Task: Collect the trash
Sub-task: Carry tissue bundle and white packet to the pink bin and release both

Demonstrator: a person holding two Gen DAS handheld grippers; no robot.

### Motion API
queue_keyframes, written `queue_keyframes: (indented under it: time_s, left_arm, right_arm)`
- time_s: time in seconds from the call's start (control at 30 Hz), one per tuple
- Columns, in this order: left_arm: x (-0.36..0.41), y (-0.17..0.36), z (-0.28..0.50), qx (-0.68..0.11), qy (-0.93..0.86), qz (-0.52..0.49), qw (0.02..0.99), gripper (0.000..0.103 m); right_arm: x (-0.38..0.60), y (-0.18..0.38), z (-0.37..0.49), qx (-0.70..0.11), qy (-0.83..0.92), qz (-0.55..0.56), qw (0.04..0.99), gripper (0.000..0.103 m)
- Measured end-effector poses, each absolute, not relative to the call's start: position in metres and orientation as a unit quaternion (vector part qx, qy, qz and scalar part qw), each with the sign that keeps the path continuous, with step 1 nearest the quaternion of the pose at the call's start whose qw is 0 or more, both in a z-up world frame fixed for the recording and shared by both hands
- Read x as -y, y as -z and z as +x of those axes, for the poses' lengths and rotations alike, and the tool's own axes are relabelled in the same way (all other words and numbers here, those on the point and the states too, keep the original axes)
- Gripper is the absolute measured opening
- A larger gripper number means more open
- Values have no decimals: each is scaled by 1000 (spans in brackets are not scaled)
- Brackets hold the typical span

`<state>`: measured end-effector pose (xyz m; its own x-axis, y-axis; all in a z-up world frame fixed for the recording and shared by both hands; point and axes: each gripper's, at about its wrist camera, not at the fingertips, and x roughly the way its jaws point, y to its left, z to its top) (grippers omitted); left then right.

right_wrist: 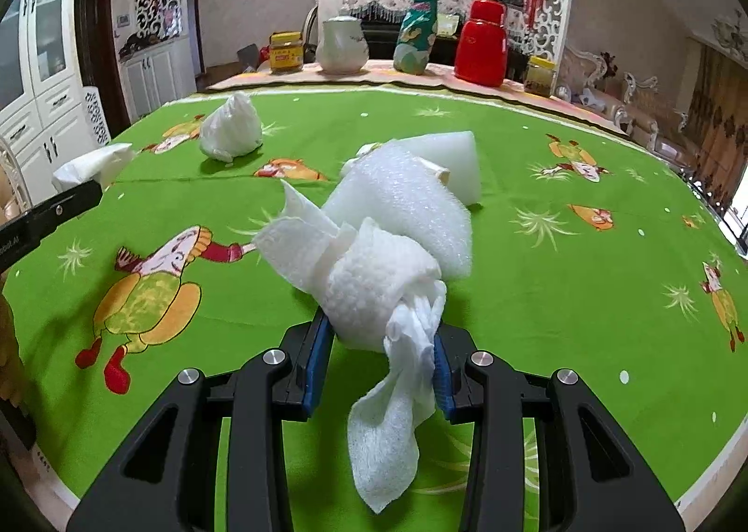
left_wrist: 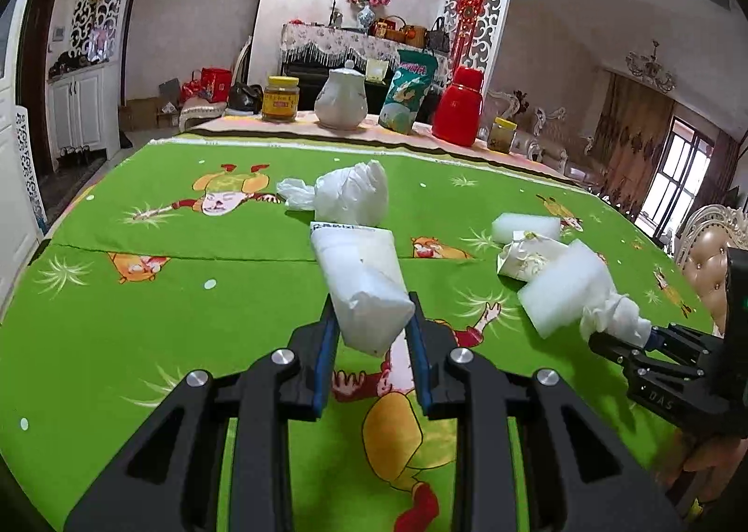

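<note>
Ahead, tied bag (left_wrist: 351,197), foam block (left_wrist: 526,226), left gripper (left_wrist: 374,335) clamping packet (left_wrist: 360,279), right gripper (right_wrist: 381,352) clamping tissue (right_wrist: 374,298).

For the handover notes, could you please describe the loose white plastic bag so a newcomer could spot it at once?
Start at the green cartoon tablecloth and look toward its far side, before the white teapot. The white plastic bag sits there alone on the cloth. Unlike the other white scraps, it is held by neither gripper and is crinkled and puffy, not foam or tissue.

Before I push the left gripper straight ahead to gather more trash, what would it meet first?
Probably the tied white plastic bag on the green cloth, straight beyond the white packet that the left gripper holds; depth is unclear.
</note>
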<state>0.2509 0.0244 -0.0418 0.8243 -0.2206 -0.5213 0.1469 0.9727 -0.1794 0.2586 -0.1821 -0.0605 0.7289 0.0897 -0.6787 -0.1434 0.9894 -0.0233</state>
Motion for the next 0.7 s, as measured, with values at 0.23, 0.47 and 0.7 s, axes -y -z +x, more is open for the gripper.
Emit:
queue_keyframes:
  time_s: [0.23, 0.47, 0.7]
  left_arm:
    - [-31, 41, 250, -274, 97, -82, 953, 27]
    - [-27, 37, 244, -263, 95, -72, 958, 27]
    - [15, 22, 204, -250, 140, -16, 958, 27]
  right_arm:
    - [196, 49, 243, -313, -54, -8, 948, 37]
    - [217, 46, 232, -304, -47, 40, 951, 37]
    - [235, 34, 190, -315, -37, 59, 947, 37]
